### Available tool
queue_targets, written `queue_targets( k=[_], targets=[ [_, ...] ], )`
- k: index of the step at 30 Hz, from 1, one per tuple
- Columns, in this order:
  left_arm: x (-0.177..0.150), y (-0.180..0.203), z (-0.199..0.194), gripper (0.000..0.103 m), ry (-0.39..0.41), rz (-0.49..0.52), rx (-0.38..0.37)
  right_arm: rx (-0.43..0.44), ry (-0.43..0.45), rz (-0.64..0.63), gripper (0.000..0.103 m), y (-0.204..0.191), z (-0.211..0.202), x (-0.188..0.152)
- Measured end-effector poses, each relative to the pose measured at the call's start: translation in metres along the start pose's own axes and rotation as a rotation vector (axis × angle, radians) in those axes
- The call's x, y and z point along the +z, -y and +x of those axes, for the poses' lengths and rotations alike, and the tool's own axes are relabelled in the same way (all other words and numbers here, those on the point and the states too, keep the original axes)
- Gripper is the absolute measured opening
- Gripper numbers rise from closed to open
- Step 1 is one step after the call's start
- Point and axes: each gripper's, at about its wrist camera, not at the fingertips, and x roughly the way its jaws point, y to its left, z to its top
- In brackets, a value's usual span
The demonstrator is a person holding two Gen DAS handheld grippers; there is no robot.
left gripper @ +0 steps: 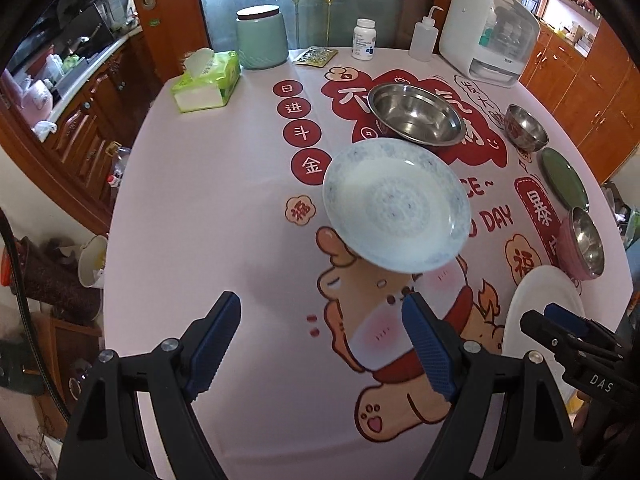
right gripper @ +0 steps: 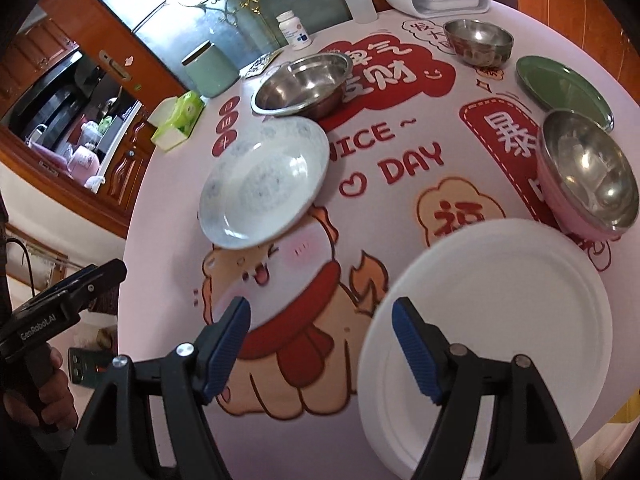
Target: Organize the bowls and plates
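Note:
A blue-patterned white plate (left gripper: 396,204) (right gripper: 264,182) lies mid-table. Behind it stands a large steel bowl (left gripper: 416,114) (right gripper: 304,86). A small steel bowl (left gripper: 525,127) (right gripper: 478,41), a green plate (left gripper: 563,178) (right gripper: 560,84) and a pink bowl with steel inside (left gripper: 582,242) (right gripper: 588,176) line the right side. A plain white plate (left gripper: 532,312) (right gripper: 488,332) lies at the near right. My left gripper (left gripper: 322,340) is open and empty, short of the patterned plate. My right gripper (right gripper: 322,340) is open and empty, its right finger over the white plate's rim.
At the back of the printed tablecloth (left gripper: 224,216) stand a tissue pack (left gripper: 206,80), a green canister (left gripper: 262,38), a pill bottle (left gripper: 363,39), a squeeze bottle (left gripper: 425,38) and a white appliance (left gripper: 488,34). Wooden cabinets lie beyond the table's left edge.

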Motion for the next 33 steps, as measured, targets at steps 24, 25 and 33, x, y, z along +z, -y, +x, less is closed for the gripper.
queue_targets(
  k=[24,25,33],
  targets=[
    [0.051,0.008,0.106,0.082,-0.065,-0.055,-0.044,0.184,-0.007,0.071,0.074,0.014,0.077,0.067],
    [0.052,0.008,0.109,0.082,-0.062,-0.063,-0.038,0.188,-0.007,0.078,0.074,0.016,0.079,0.068],
    [0.054,0.003,0.133,0.074,-0.067,-0.113,-0.049,0.232,-0.002,0.108,0.061,0.028,0.099,0.075]
  ],
)
